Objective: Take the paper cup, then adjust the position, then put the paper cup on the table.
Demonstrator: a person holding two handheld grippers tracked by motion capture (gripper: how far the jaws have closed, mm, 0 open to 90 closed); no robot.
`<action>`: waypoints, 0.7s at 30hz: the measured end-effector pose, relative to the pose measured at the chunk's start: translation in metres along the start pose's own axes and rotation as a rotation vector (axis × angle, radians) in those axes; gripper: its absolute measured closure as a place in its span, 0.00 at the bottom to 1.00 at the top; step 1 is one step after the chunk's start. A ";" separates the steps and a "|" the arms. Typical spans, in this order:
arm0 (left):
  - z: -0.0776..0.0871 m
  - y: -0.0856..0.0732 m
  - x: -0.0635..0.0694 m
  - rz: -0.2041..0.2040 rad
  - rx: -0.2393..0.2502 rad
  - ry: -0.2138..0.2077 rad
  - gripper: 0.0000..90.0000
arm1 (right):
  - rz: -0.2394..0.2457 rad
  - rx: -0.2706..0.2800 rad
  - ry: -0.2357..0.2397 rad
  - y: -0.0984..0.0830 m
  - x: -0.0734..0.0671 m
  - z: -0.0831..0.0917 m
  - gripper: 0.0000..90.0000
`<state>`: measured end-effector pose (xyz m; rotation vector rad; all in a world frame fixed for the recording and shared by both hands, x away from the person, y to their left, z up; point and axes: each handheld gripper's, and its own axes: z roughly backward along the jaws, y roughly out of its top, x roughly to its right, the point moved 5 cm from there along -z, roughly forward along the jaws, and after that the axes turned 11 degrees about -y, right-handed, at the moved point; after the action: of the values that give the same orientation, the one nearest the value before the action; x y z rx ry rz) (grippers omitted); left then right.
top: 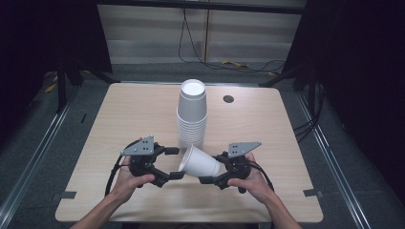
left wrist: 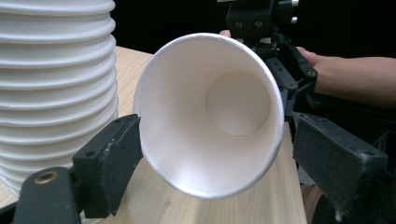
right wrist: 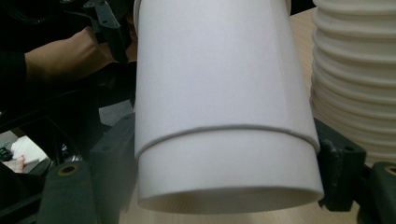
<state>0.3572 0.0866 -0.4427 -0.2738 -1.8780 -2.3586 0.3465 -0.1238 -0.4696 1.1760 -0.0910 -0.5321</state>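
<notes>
The cup (top: 199, 163), white paper, lies on its side above the table (top: 119, 119), its empty mouth facing the left gripper (top: 174, 163). The right gripper (top: 216, 168) clamps its base end. The left's jaws stand apart beside the rim, gripping nothing. A tall stack (top: 192, 114) of nested cups stands just behind.
</notes>
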 end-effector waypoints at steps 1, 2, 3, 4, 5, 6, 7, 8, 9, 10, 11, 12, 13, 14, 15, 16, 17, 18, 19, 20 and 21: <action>-0.001 0.000 -0.001 0.004 -0.006 0.009 0.17 | 0.002 0.001 -0.001 0.000 0.000 0.000 0.26; -0.001 -0.001 -0.001 0.008 -0.006 0.010 0.17 | 0.004 0.004 0.000 0.000 -0.001 0.000 0.26; -0.001 -0.001 -0.002 0.014 -0.017 0.017 0.17 | 0.005 0.002 0.000 0.000 -0.001 0.000 0.26; -0.001 -0.001 -0.002 0.014 -0.017 0.017 0.17 | 0.005 0.002 0.000 0.000 -0.001 0.000 0.26; -0.001 -0.002 -0.002 0.015 -0.014 0.014 0.17 | 0.008 0.005 0.006 0.000 -0.002 0.000 0.26; -0.002 -0.002 -0.002 0.016 -0.010 0.014 0.17 | 0.008 0.005 0.006 0.000 -0.002 0.000 0.26; -0.003 -0.003 -0.003 0.017 -0.018 0.017 0.17 | 0.011 0.003 0.006 0.000 -0.003 0.000 0.26; -0.004 -0.003 -0.002 0.018 -0.027 0.011 0.17 | 0.016 0.005 0.009 0.000 -0.004 -0.001 0.26; -0.004 -0.003 -0.002 0.018 -0.027 0.011 0.17 | 0.016 0.005 0.009 0.000 -0.004 -0.001 0.26; -0.006 -0.004 -0.002 0.018 -0.022 0.006 0.16 | 0.020 0.006 0.008 0.001 -0.005 -0.002 0.26; -0.006 -0.004 -0.002 0.018 -0.022 0.006 0.15 | 0.020 0.006 0.008 0.001 -0.005 -0.002 0.26; -0.007 -0.004 -0.002 0.024 -0.021 0.003 0.15 | 0.021 0.007 0.011 0.001 -0.005 -0.002 0.26; -0.008 -0.004 -0.003 0.030 -0.029 0.005 0.13 | 0.021 0.007 0.016 0.001 -0.006 -0.003 0.26; -0.009 -0.004 -0.004 0.041 -0.027 0.018 0.04 | 0.026 0.005 0.020 0.001 -0.007 -0.004 0.26; -0.011 -0.005 -0.005 0.052 -0.035 0.030 0.04 | 0.026 0.005 0.020 0.001 -0.007 -0.004 0.26; -0.011 -0.005 -0.005 0.057 -0.046 0.027 0.00 | 0.030 0.005 0.026 0.001 -0.008 -0.005 0.26; -0.012 -0.005 -0.005 0.064 -0.041 0.016 0.00 | 0.032 0.004 0.026 0.001 -0.009 -0.006 0.26; -0.013 -0.005 -0.005 0.064 -0.043 0.006 0.00 | 0.035 -0.001 0.033 0.001 -0.010 -0.007 0.26; -0.013 -0.005 -0.004 0.060 -0.041 0.002 0.00 | 0.035 -0.001 0.033 0.001 -0.010 -0.007 0.26; -0.014 -0.005 -0.004 0.057 -0.043 -0.005 0.00 | 0.044 -0.004 0.038 0.001 -0.012 -0.008 0.26; -0.014 -0.005 -0.003 0.055 -0.043 -0.015 0.00 | 0.044 -0.004 0.038 0.001 -0.012 -0.008 0.26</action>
<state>0.3582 0.0738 -0.4515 -0.3441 -1.8043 -2.3693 0.3392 -0.1115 -0.4692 1.1772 -0.0829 -0.4706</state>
